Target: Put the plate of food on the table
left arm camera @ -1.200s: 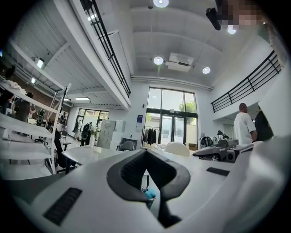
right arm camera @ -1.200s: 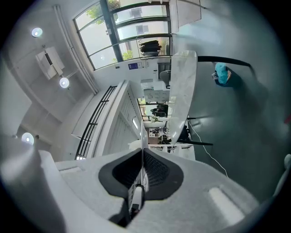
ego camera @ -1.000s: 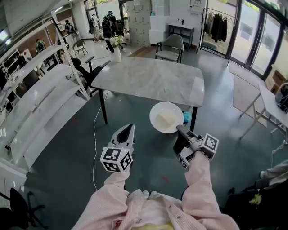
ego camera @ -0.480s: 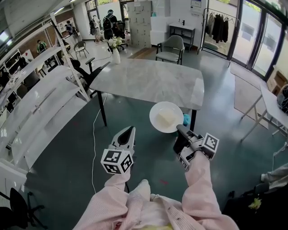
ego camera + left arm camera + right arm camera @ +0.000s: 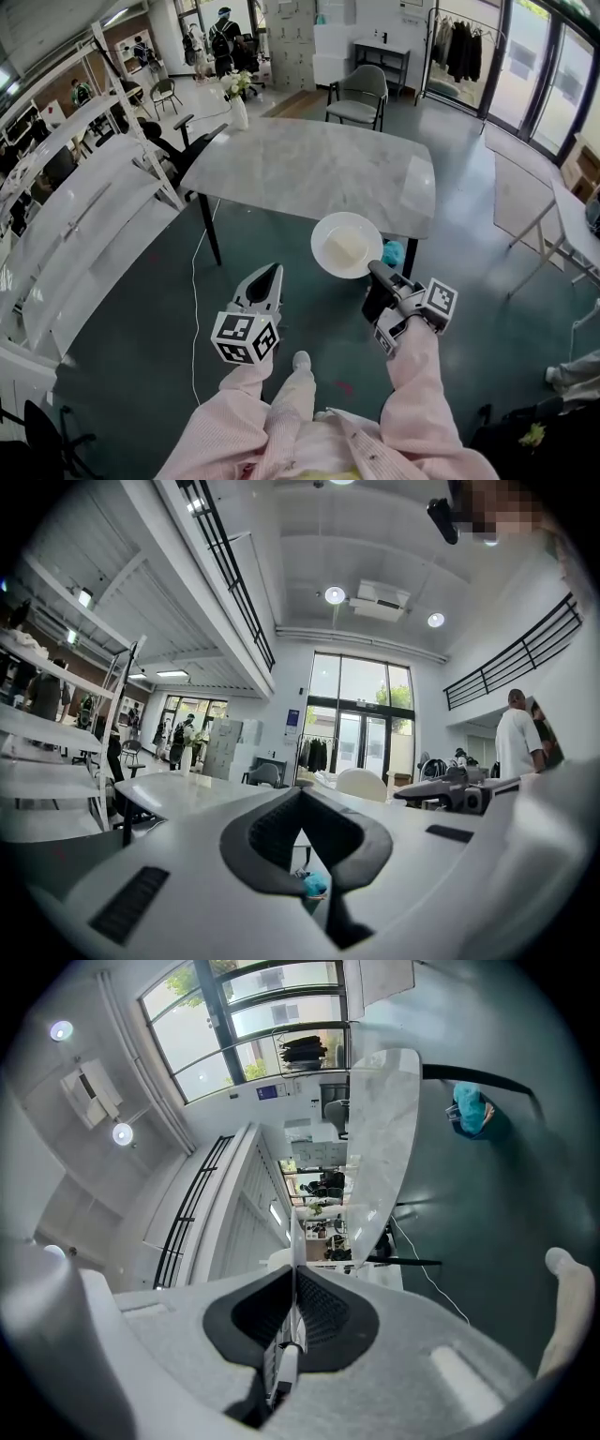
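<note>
A round white plate [image 5: 346,245] with a pale block of food on it hangs over the dark floor, just short of the near right corner of the grey marble table [image 5: 319,164]. My right gripper [image 5: 376,273] is shut on the plate's near rim. In the right gripper view the plate [image 5: 294,1269] shows edge-on as a thin white line clamped between the dark pads. My left gripper [image 5: 270,273] is shut and holds nothing, level with the right one and to the left of the plate. The left gripper view shows the plate [image 5: 362,782] and the table [image 5: 187,789] ahead.
A vase of flowers [image 5: 239,105] stands on the table's far left corner. A grey chair [image 5: 360,97] is behind the table. A teal thing [image 5: 392,251] lies on the floor by the near right table leg [image 5: 407,259]. White shelving [image 5: 84,197] runs along the left, with a cable [image 5: 195,291] on the floor.
Both grippers and the plate have come nearer to the table's near edge. A shoe has appeared on the floor between my arms.
</note>
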A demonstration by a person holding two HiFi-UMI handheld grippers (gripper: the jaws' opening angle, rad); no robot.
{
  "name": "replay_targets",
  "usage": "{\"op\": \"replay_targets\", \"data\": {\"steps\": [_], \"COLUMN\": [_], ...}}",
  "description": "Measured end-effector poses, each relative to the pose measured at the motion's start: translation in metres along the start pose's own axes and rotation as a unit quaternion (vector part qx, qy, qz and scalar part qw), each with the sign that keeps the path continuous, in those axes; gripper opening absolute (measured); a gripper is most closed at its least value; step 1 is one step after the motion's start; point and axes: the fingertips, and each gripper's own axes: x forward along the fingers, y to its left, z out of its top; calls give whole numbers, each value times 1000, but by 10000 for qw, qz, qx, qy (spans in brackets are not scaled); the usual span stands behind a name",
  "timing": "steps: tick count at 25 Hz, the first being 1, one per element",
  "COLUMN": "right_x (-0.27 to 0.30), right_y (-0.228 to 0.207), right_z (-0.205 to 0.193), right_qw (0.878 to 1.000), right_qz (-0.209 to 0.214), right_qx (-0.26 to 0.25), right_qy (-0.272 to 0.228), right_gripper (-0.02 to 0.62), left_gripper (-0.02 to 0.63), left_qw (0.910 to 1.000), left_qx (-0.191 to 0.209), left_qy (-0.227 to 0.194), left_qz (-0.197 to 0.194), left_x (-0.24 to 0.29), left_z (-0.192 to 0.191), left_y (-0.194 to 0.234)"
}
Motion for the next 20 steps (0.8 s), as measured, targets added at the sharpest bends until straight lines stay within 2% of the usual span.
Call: {"op": "replay_targets", "data": {"steps": [14, 20], "right_x": [156, 202], "right_y": [-19, -27], "right_z": [61, 83], "right_qw": [10000, 10000], "right_qz": [34, 46], "right_qx": [48, 45], "right_qy": [-10, -76], "right_gripper": [15, 15], "left_gripper": [-8, -8], "left_qw": [9999, 9998], "left_qx": [-130, -167], "left_qy": [91, 91], "left_qz": [-9, -71], "left_x": [125, 166], "left_z": [26, 34], "left_y": [120, 154]}}
